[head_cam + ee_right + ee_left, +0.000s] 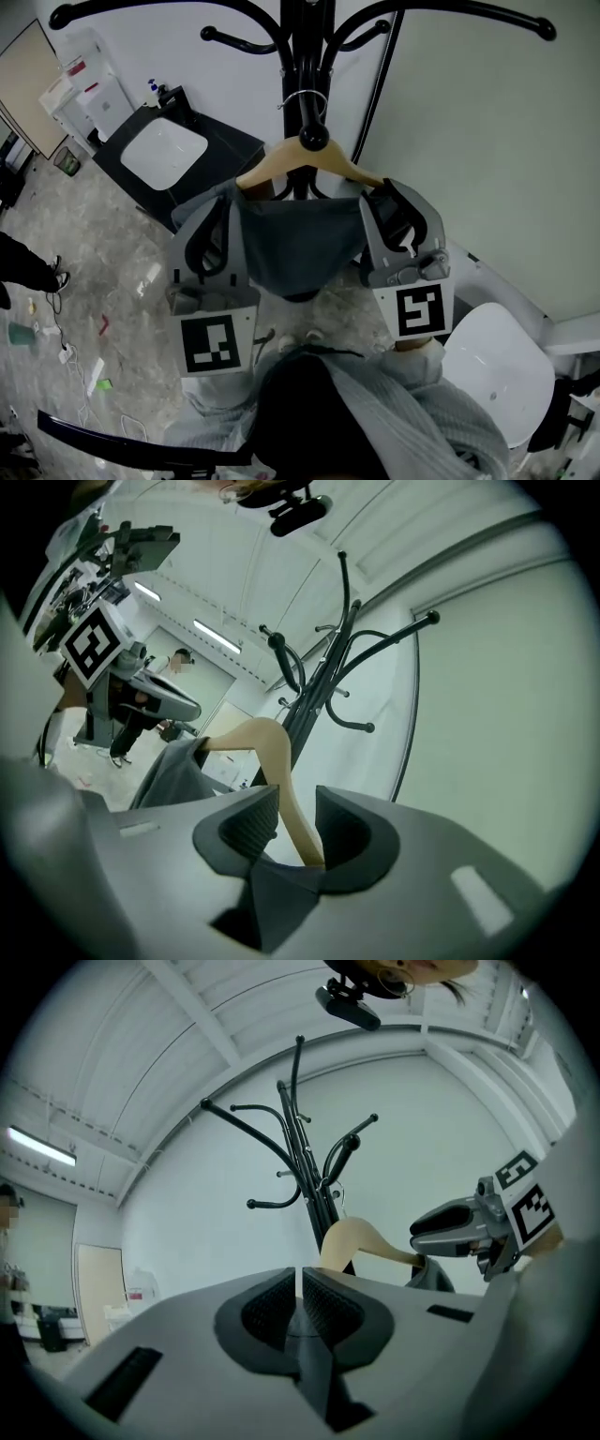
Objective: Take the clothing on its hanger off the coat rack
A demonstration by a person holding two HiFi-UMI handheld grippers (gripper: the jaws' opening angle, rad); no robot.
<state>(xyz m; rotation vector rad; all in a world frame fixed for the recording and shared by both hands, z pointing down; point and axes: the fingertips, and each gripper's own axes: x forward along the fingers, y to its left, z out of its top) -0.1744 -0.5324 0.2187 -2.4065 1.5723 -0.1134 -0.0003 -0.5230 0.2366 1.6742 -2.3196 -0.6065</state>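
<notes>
Hanger [277,161] long axis left-right, level, at coat rack [305,47].

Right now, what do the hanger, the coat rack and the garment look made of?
The pale tan curved hanger looks like smooth, satin-finished wood, going by its warm tone. The black branching coat rack is likely painted metal tubing, showing glossy highlights. The dark grey draped garment seems soft matte fabric, sagging in folds.

Grey left gripper [208,220] and right gripper [398,206], black ribbed pads [267,1312] (marker cubes [211,343] black-on-white), grey knit sleeves [422,367]
</notes>
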